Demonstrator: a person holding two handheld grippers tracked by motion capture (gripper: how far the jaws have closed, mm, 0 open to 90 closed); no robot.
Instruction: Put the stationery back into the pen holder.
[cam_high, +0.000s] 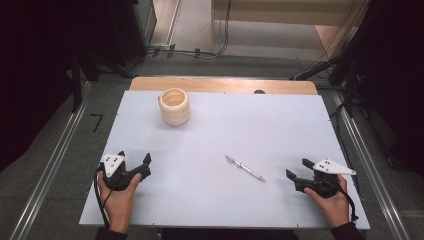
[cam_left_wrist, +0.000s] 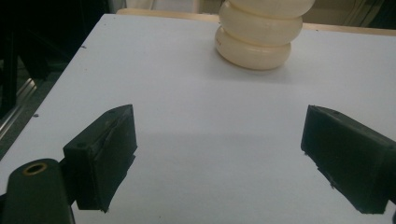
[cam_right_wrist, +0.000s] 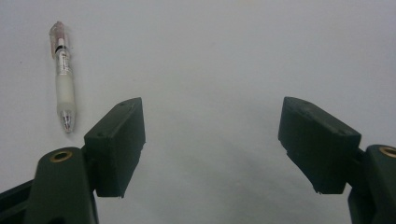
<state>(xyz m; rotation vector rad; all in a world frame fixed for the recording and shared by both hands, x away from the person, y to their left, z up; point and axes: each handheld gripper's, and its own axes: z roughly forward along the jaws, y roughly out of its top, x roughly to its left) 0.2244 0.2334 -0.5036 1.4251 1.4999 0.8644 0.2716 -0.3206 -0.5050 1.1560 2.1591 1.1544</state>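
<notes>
A clear pen (cam_high: 245, 168) with a pink cap lies on the white board, right of centre; in the right gripper view the pen (cam_right_wrist: 62, 78) sits just left of the left jaw. A cream ribbed cup (cam_high: 174, 106) stands upright at the back left, and the cup (cam_left_wrist: 259, 32) rises ahead in the left gripper view. My left gripper (cam_high: 134, 160) rests near the front left, open and empty (cam_left_wrist: 219, 156). At the front right, my right gripper (cam_high: 298, 168) is open too, with nothing between its jaws (cam_right_wrist: 212, 147).
The white board (cam_high: 210, 140) lies on a wooden table whose far edge (cam_high: 225, 85) shows behind it. Metal rails (cam_high: 50, 165) run along both sides. Cables and dark stands (cam_high: 330, 65) crowd the floor beyond.
</notes>
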